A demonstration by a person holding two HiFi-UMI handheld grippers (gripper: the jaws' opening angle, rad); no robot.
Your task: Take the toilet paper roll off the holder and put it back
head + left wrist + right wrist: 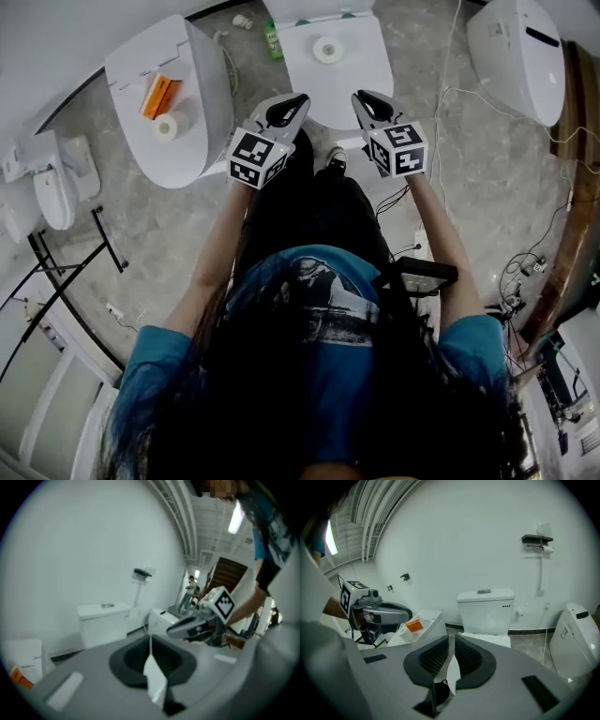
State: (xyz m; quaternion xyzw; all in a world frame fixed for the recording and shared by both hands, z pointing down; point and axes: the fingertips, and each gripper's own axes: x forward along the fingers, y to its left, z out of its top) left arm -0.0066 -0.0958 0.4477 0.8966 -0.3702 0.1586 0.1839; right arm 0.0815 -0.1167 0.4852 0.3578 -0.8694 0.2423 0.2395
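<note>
**Approach to the holder.** The left gripper and right gripper are held side by side near the body. Each has its jaws pressed together and nothing is gripped. The roll hangs on the holder, high on the far wall, up and to the right of the centre toilet and well apart from both grippers.

For a clean step, one gripper is best opened wide before the reach. The roll is then best pinched lightly across its sides and slid off along the holder's arm, not pulled down.

**Counts:**
- Grippers: two.
- Holder: one.
- Rolls: three. One is on the holder, and there is a tank roll and a lid roll.
- Toilets: four in the head view.
- Orange box: one.
- Green bottle: one.
</note>
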